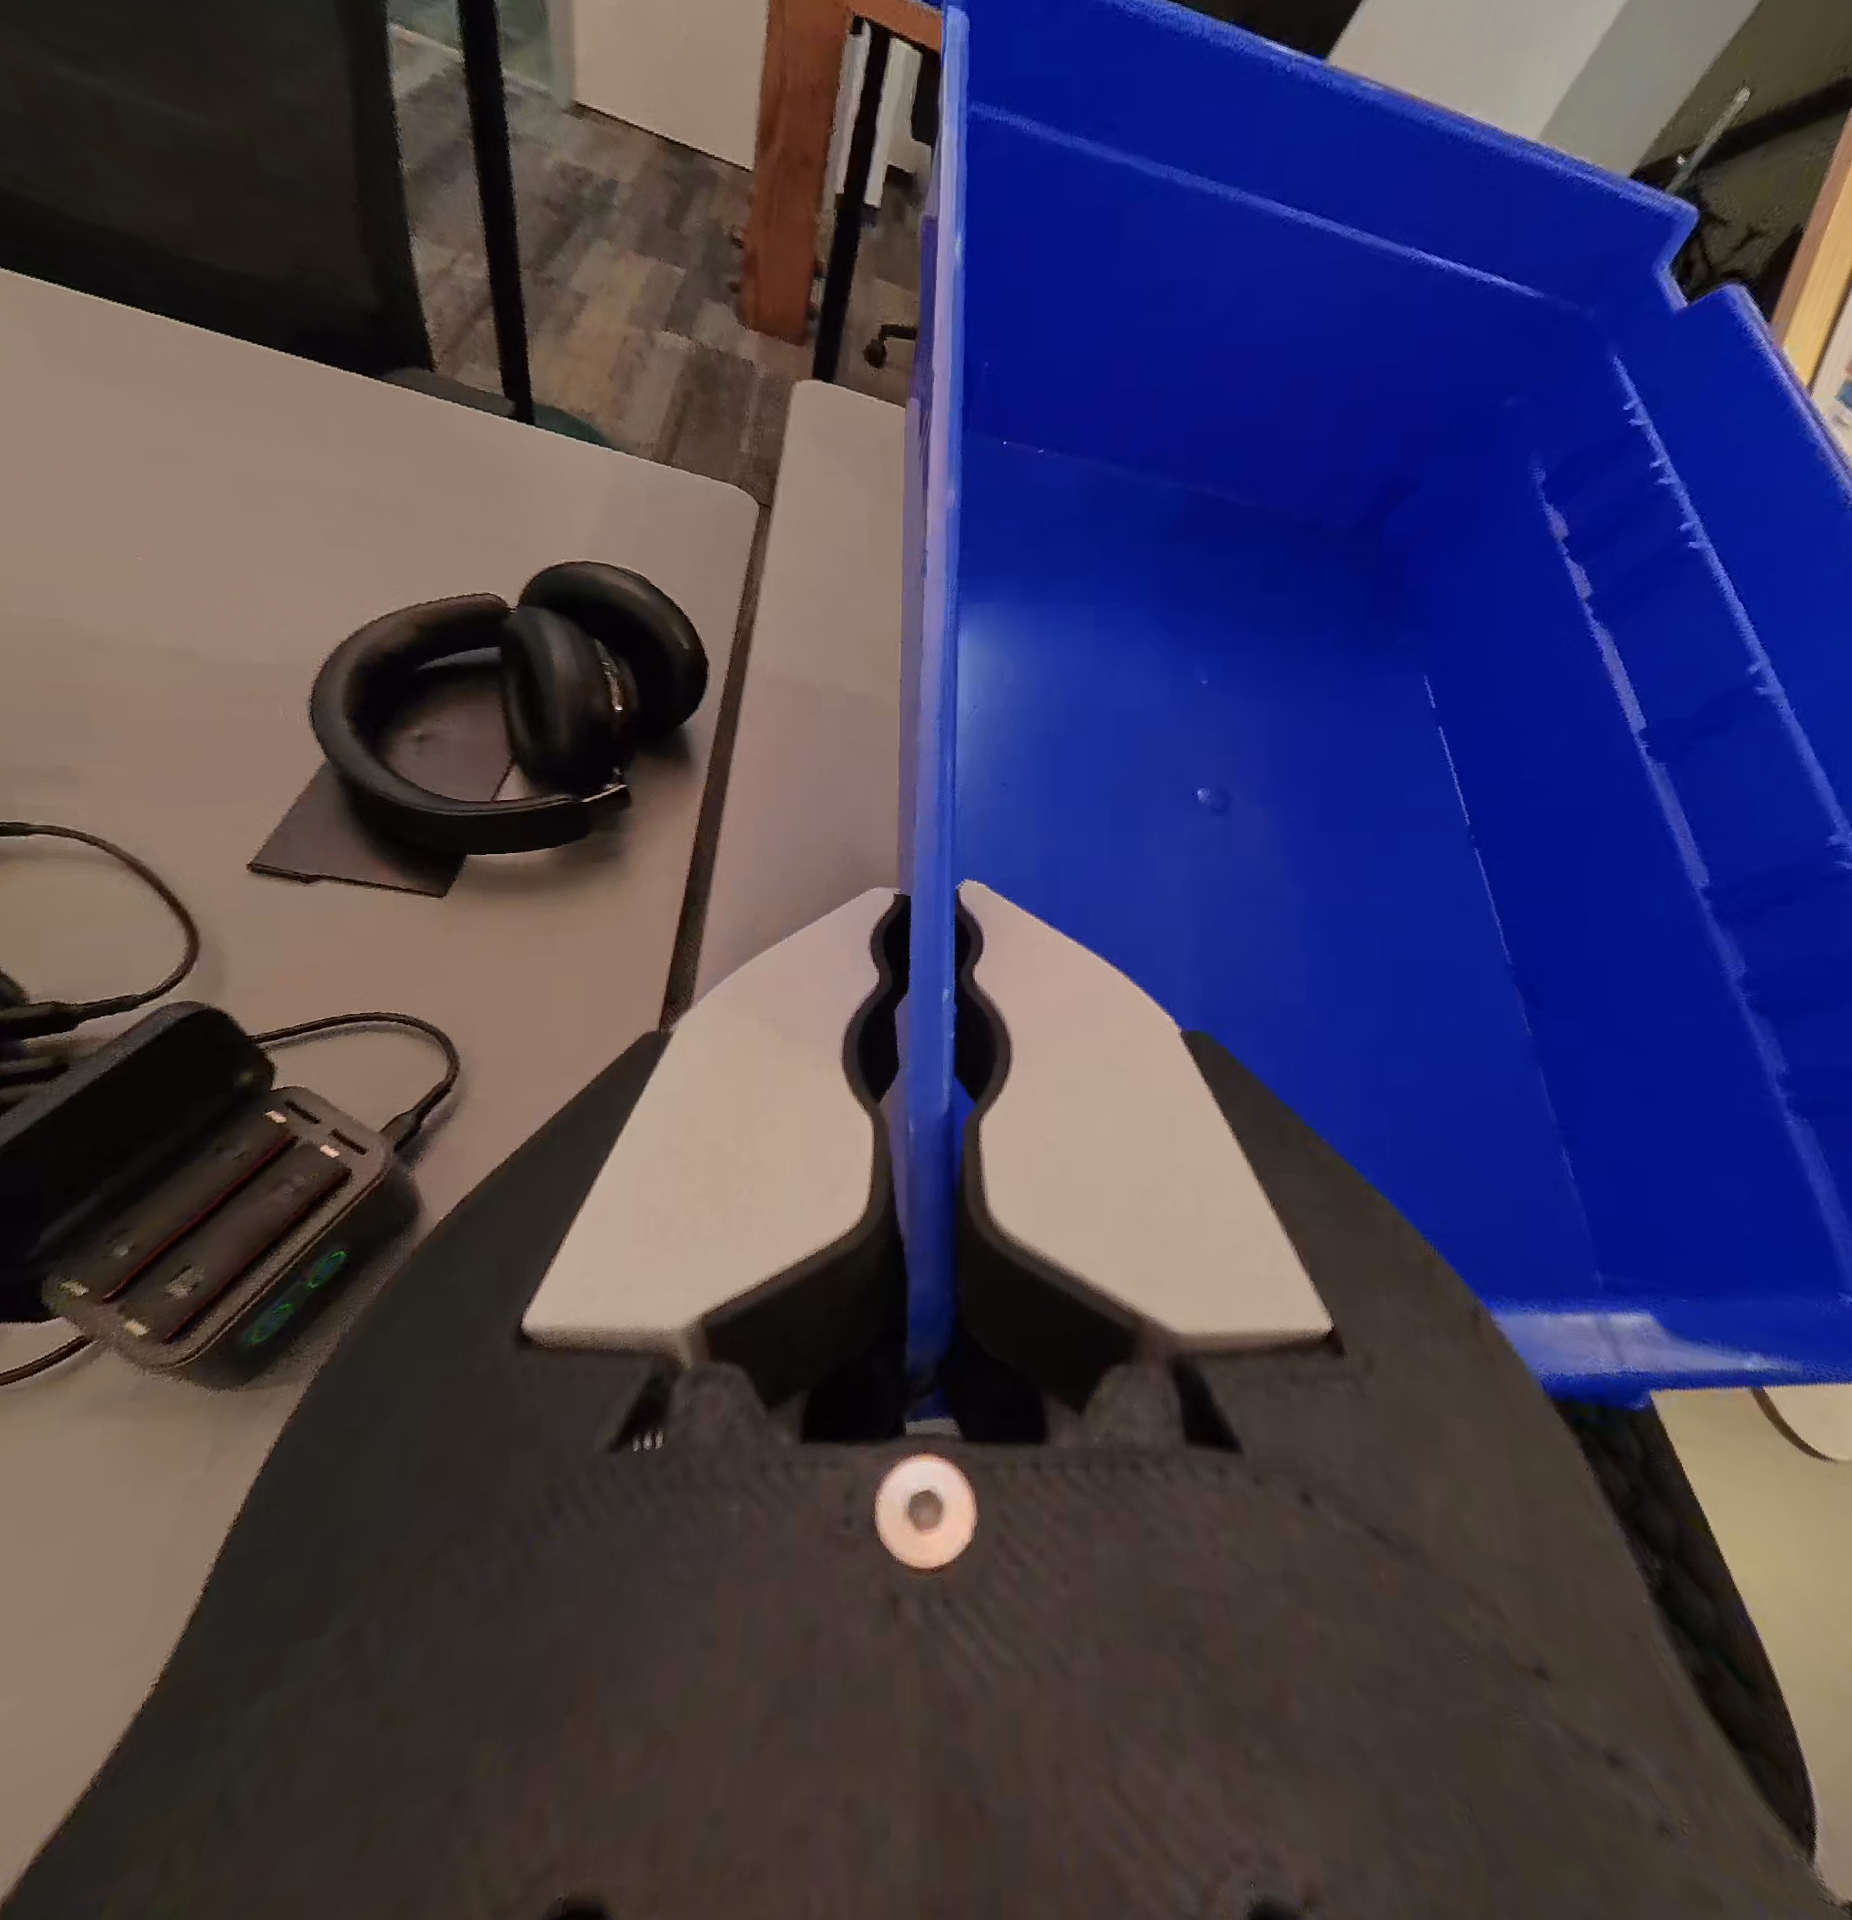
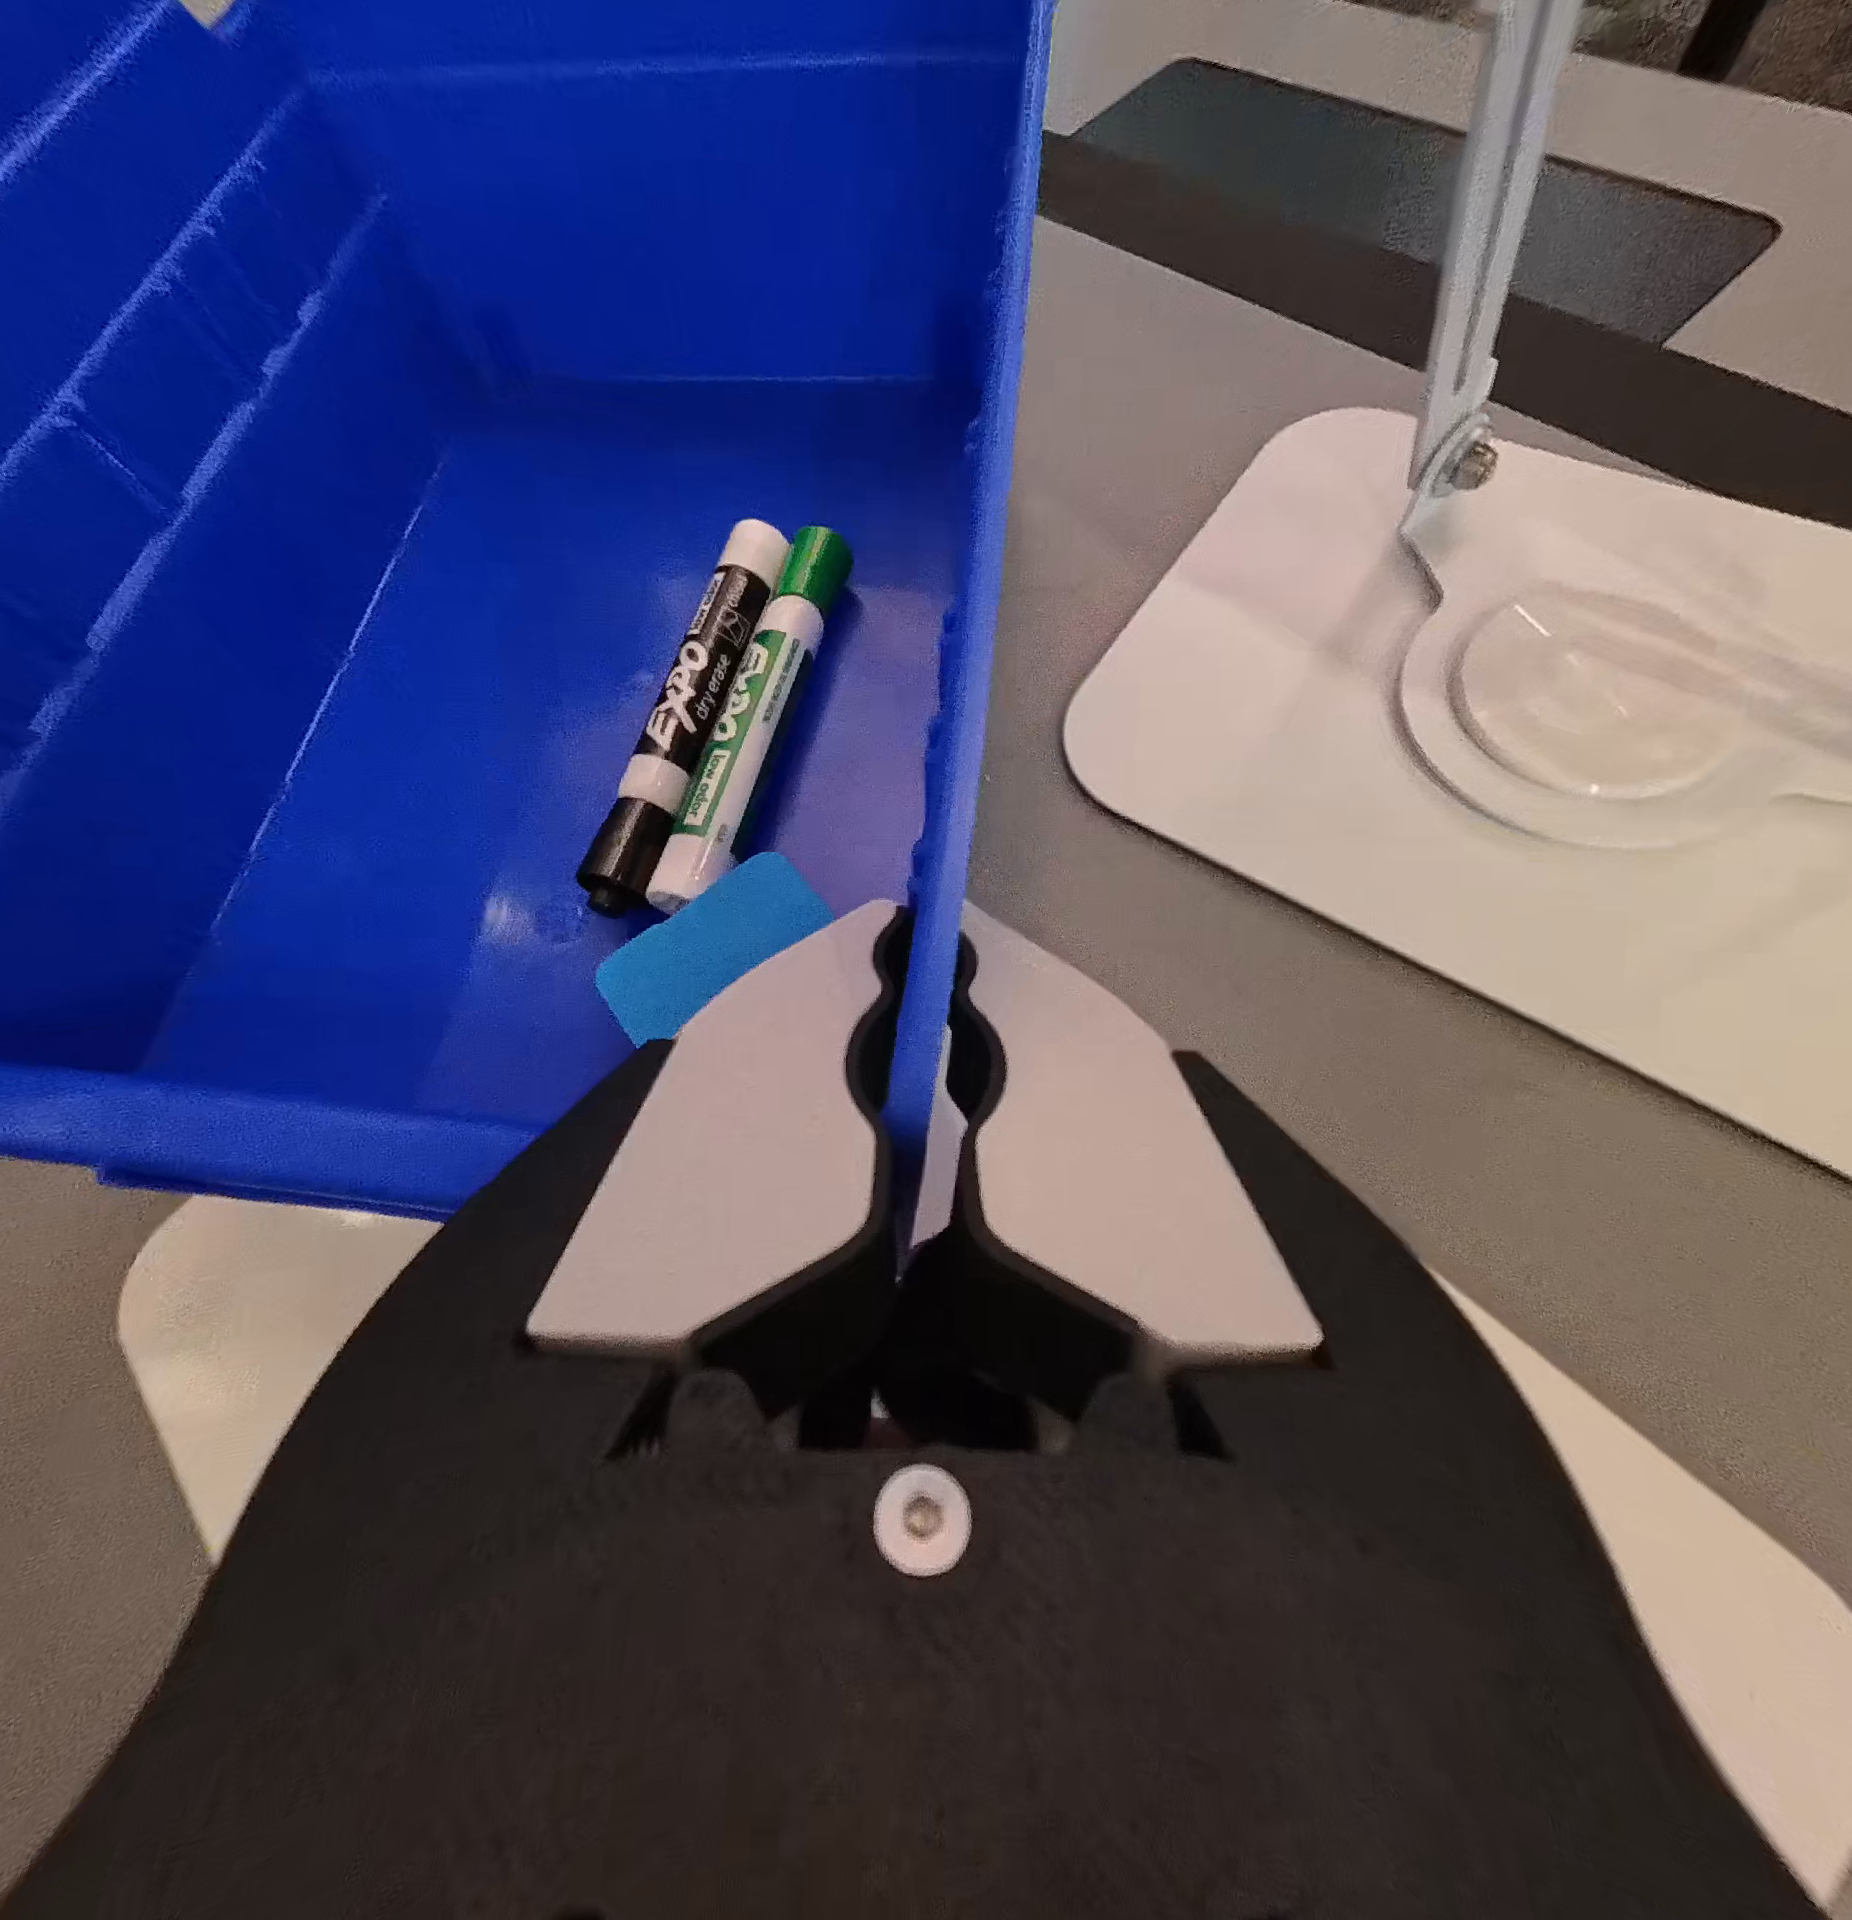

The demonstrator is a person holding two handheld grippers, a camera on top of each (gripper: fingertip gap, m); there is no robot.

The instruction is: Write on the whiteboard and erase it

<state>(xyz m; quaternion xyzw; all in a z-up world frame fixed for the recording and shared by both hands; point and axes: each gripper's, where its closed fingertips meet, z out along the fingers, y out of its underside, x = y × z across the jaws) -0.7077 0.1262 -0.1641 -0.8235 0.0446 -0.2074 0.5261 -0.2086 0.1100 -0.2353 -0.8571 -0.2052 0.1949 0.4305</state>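
Both claws clamped on the blue bin — left claw (image 1: 927, 904) pinching the left wall (image 1: 937, 623), right claw (image 2: 927, 925) pinching the right wall (image 2: 989, 520), pads pressed on plastic. Inside, against the right wall: black marker (image 2: 683, 717), green marker (image 2: 756, 717), light-blue eraser (image 2: 704, 945). White board (image 2: 1265, 665) flat on the table (image 2: 1109, 416), just right of the bin. Best kept level, both sides moved together — tilt likely to roll the markers. Set down gently, then release.

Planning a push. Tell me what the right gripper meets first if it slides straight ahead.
The right gripper is clamped on the bin's side wall; going straight on follows that wall to the bin's far corner, probably the first stop.
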